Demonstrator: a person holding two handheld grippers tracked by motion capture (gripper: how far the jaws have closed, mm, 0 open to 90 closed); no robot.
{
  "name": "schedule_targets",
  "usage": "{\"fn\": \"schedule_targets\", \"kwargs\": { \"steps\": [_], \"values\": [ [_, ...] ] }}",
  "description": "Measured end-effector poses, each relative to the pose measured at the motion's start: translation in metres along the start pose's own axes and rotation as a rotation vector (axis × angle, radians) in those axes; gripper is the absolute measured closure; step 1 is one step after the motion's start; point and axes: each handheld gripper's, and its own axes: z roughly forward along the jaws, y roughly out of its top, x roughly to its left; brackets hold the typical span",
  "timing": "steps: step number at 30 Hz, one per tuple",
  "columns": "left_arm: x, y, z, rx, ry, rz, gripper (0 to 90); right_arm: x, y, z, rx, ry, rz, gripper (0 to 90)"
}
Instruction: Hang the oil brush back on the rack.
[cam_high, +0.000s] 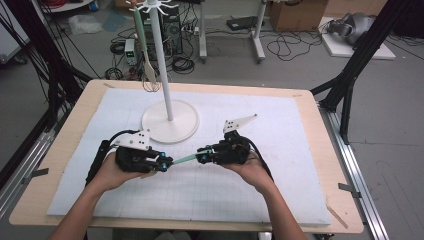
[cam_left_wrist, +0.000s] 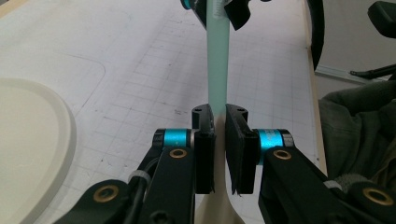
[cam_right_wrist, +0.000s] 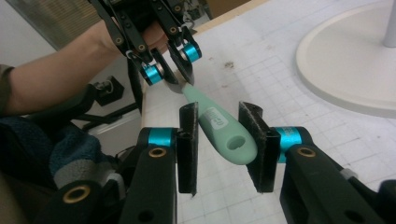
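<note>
The table (cam_high: 60, 165) with its white gridded mat (cam_high: 260, 195) took up most of the high view, and the white stand (cam_high: 170, 127) with its round base sat just above the centre, a second utensil (cam_high: 145, 50) hanging from its hooks at the upper left. Below the base, in the middle of the frame, my two hands met over the mat. My left gripper (cam_left_wrist: 220, 140) was clamped on the neck of the mint-green utensil (cam_high: 182, 159), its pads pinching the narrow handle just above where it widened into a pale head at the bottom of the left gripper view. My right gripper (cam_right_wrist: 223, 140) had its jaws part open around the rounded handle end (cam_right_wrist: 229, 135) with the hanging hole; the pads stood beside it, and I saw a gap on the right side, so I judged it not yet gripped. The utensil looked light and stiff, a smooth plastic that could slip. I judged the flat faces of the handle, short of the hole, the best place to pinch.
</note>
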Motion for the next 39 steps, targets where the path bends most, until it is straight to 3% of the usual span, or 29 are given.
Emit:
{"fn": "schedule_targets", "kwargs": {
  "steps": [5, 6, 9, 11, 14, 19, 21, 23, 25, 30, 35, 39],
  "values": [
    [-0.002, -0.002, 0.004, 0.026, -0.005, 0.011, 81.6, -0.001, 0.0, 0.0, -0.008, 0.087, 0.04, 79.1],
    [-0.002, -0.004, 0.006, 0.029, -0.018, 0.01, 83.0, 0.001, 0.0, 0.0, 0.002, 0.08, 0.028, 82.9],
    [-0.003, -0.006, 0.013, 0.042, -0.056, 0.0, 83.3, 0.008, 0.003, 0.0, 0.012, 0.068, -0.011, 83.5],
    [-0.003, -0.005, 0.015, 0.051, -0.057, -0.001, 82.7, 0.011, 0.005, 0.001, 0.026, 0.056, -0.033, 83.5],
    [-0.002, -0.002, 0.018, 0.057, -0.086, -0.023, 73.3, 0.016, 0.008, 0.002, 0.037, 0.052, -0.057, 83.5],
    [0.0, 0.002, 0.022, 0.074, -0.127, -0.039, 72.5, 0.022, 0.014, 0.006, 0.068, 0.049, -0.119, 83.4],
    [-0.001, 0.002, 0.024, 0.083, -0.129, -0.04, 73.2, 0.025, 0.015, 0.008, 0.071, 0.054, -0.132, 83.4],
    [-0.002, 0.002, 0.025, 0.091, -0.137, -0.019, 82.2, 0.026, 0.016, 0.009, 0.068, 0.05, -0.142, 83.3],
    [-0.003, 0.003, 0.025, 0.078, -0.14, -0.015, 83.9, 0.025, 0.016, 0.009, 0.06, 0.053, -0.128, 82.8],
    [-0.002, 0.005, 0.023, 0.066, -0.154, -0.016, 84.0, 0.025, 0.017, 0.007, 0.026, 0.065, -0.129, 82.4],
    [-0.002, 0.005, 0.026, 0.076, -0.177, -0.046, 77.5, 0.028, 0.019, 0.007, 0.048, 0.057, -0.168, 83.2],
    [-0.003, 0.005, 0.027, 0.084, -0.17, -0.023, 83.4, 0.029, 0.02, 0.007, 0.058, 0.061, -0.17, 83.2]
  ]
}}
